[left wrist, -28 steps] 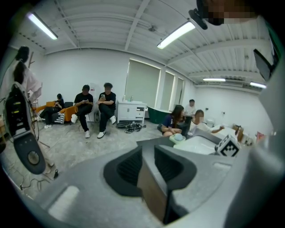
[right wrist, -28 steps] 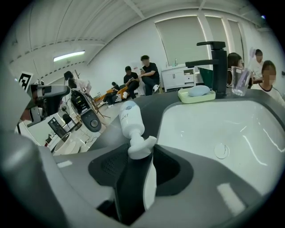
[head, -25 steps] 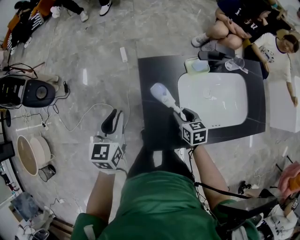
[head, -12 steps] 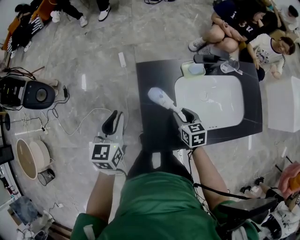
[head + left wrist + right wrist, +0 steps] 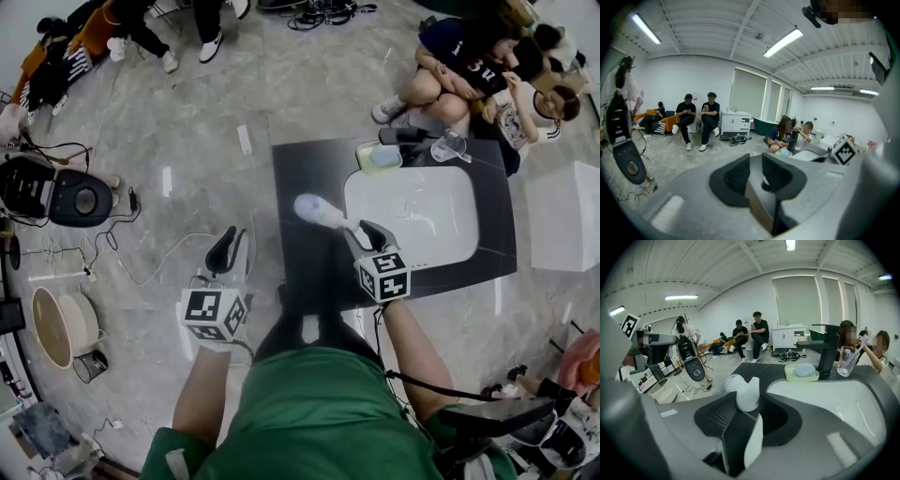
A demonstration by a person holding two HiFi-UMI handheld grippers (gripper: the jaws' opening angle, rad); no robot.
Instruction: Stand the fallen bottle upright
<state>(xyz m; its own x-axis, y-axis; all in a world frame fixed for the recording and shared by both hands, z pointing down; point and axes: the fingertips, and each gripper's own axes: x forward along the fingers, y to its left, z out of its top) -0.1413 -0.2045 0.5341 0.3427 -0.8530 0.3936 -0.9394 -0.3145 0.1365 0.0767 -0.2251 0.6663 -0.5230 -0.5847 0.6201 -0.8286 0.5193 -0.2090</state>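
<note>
The bottle [image 5: 317,210] is not upright. In the head view its long axis slants from lower right to upper left. The wide, rounded end points up-left, away from me, and the narrow neck end points back toward my right gripper [image 5: 362,232]. It hangs over the left part of the dark counter [image 5: 300,272], just beside the white basin [image 5: 412,220]. It looks clear of the counter top, though I cannot be sure of that.

The bottle reaches straight out ahead of the right gripper. In the right gripper view the neck of the bottle [image 5: 740,389] runs up between the jaws of the right gripper [image 5: 747,401], and the round body bulges out just past their tips. The jaws stand partly apart, with both pads pinching the neck.

My left gripper [image 5: 231,247] is well apart from the bottle, out over the floor to the left of the counter. In the left gripper view the jaws of the left gripper [image 5: 755,165] show only a narrow gap, with nothing between them and nothing touching them.
</note>
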